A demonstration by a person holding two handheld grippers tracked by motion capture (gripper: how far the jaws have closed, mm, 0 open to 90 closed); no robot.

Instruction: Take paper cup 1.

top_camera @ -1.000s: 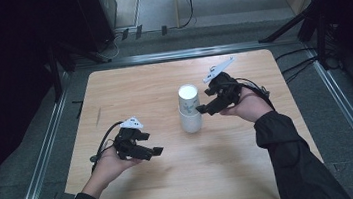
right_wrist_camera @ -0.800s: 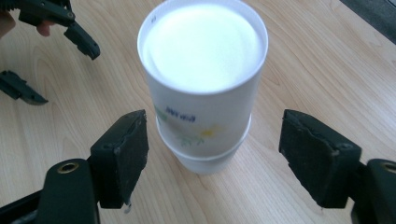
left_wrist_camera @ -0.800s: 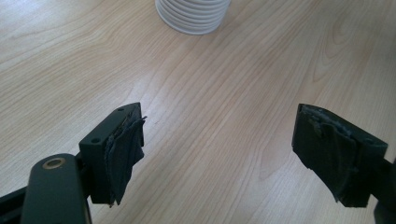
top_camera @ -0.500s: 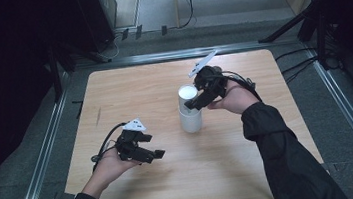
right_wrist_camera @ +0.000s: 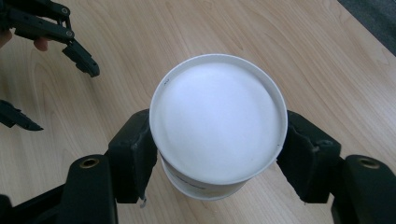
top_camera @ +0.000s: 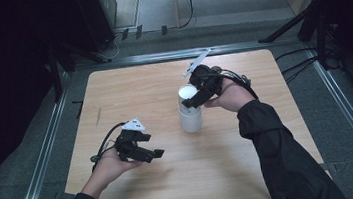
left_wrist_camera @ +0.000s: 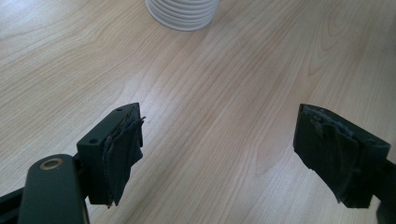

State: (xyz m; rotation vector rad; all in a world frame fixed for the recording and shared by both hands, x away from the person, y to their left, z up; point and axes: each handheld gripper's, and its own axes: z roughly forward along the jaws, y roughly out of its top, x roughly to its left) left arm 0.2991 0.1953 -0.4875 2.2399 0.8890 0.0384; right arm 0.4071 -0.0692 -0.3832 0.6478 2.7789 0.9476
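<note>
With the right tool (right_wrist_camera: 217,154) having just closed and now clenched on the top white ribbed paper cup (right_wrist_camera: 217,121), lift straight up, while the left tool (left_wrist_camera: 233,158) gapes idle over the surface (left_wrist_camera: 224,93).

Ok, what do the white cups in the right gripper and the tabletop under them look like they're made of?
The stack of white cups looks like matte paper or thin plastic: upside down, flat base up, with nested rolled rims ribbing its foot by the table; which of the two is unclear. The right gripper clamps the top cup. The table looks like light wood or laminate, with printed-looking grain and a soft sheen.
</note>
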